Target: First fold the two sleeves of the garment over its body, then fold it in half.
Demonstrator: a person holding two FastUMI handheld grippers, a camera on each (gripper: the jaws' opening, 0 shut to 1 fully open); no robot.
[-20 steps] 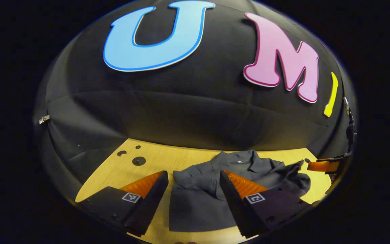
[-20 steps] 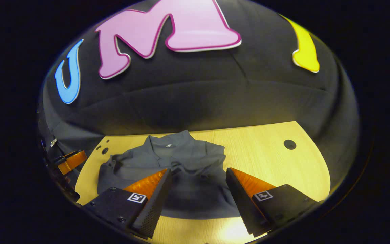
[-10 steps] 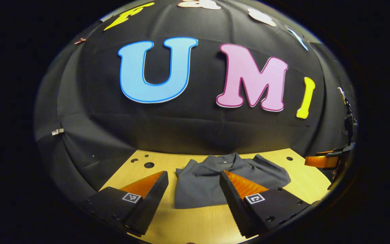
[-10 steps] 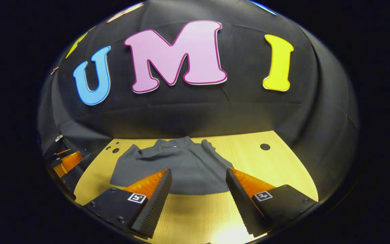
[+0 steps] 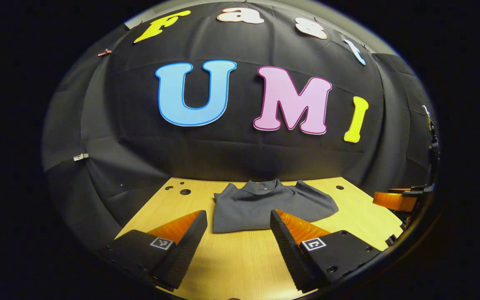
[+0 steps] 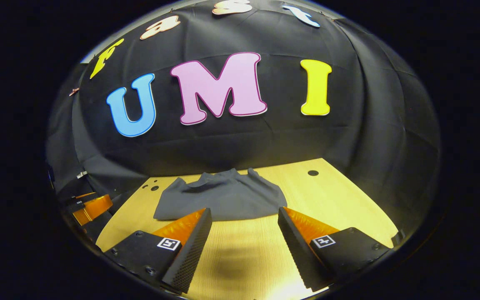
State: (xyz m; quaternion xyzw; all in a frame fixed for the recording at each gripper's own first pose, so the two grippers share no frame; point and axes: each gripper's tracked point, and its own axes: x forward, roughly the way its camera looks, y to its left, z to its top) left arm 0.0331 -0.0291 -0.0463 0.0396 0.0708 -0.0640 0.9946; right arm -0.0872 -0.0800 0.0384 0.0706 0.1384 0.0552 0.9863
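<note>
- On the wooden table (image 5: 240,258), the folded grey garment (image 5: 265,204) is lying near the back wall; no readable label is showing.
- I am holding my left gripper (image 5: 236,233) and right gripper (image 6: 243,231) wide apart, empty, above the table.

Wooden table (image 5: 240,258) (round holes (image 5: 185,192) near far-left corner), black cloth wall (image 5: 231,154).

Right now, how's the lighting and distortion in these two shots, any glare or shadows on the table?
Left gripper view: strong fisheye bulge bends the table edges; the light is even and the grey garment sharp. Right gripper view: same bulge; a bright glare patch on the wood near the bottom, a soft dark shadow between the open jaws; the booth wall falls off into darkness at the sides.
</note>
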